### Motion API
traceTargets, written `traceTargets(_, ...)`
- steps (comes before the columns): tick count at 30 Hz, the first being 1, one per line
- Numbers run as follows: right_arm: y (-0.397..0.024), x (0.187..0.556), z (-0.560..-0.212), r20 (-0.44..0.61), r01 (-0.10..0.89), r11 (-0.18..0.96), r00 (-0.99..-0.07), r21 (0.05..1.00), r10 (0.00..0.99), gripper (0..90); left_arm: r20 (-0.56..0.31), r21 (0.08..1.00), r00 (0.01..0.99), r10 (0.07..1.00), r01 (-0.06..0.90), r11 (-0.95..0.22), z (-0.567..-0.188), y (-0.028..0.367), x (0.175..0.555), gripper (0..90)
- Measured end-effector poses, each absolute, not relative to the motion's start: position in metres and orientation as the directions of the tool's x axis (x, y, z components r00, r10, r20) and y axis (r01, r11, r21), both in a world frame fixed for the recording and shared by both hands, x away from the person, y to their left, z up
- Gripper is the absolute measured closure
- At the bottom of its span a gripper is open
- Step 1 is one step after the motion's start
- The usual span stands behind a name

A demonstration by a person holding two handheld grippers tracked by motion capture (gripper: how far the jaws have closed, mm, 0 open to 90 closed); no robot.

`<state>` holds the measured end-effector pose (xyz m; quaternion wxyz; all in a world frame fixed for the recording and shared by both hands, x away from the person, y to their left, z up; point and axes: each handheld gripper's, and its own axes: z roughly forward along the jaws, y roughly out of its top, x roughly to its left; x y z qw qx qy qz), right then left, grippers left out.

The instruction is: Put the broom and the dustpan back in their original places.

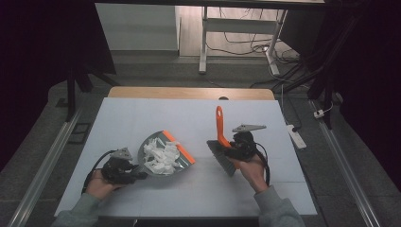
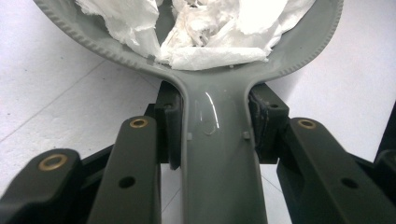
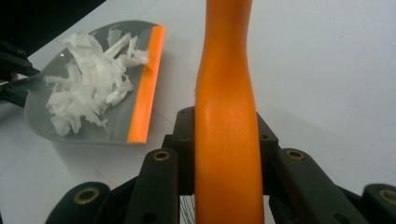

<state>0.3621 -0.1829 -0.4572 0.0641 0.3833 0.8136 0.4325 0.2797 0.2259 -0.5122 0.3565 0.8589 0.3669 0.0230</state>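
A grey dustpan (image 1: 158,144) with an orange lip (image 1: 179,147) lies on the white table, holding a heap of torn white paper (image 1: 161,157). My left gripper (image 1: 135,172) is shut on the dustpan's grey handle (image 2: 217,154), its pads (image 2: 172,133) pressing both sides; the paper (image 2: 205,32) fills the pan ahead. My right gripper (image 1: 231,151) is shut on the orange handle (image 3: 226,126) of a brush (image 1: 221,142), whose grey bristles (image 1: 222,158) point toward the person. In the right gripper view the dustpan (image 3: 100,84) lies at the left with the paper (image 3: 88,86) inside it.
The white table surface (image 1: 189,118) has a wooden strip along its far edge (image 1: 189,92). A white table frame (image 1: 203,42) and cables lie on the floor beyond. A power strip (image 1: 297,136) lies at the right of the table.
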Motion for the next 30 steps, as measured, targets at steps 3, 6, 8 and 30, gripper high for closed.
traceTargets(3,-0.188,0.361,-0.459,0.226,0.569,0.336,-0.699,0.751,0.679,70.4,-0.221,0.635,0.721,0.657,0.617,-0.464,-0.511,0.226,0.279,61.5)
traceTargets(6,-0.192,0.359,-0.46,0.237,0.575,0.332,-0.698,0.747,0.675,70.4,-0.213,0.642,0.714,0.666,0.617,-0.456,-0.509,0.225,0.278,61.5)
traceTargets(8,-0.194,0.358,-0.46,0.236,0.575,0.333,-0.698,0.747,0.676,70.4,-0.209,0.644,0.711,0.671,0.617,-0.453,-0.508,0.225,0.278,61.5)
traceTargets(30,-0.213,0.35,-0.463,0.254,0.587,0.339,-0.702,0.735,0.665,70.4,-0.24,0.662,0.587,0.773,0.682,-0.313,-0.504,0.229,0.275,61.5)
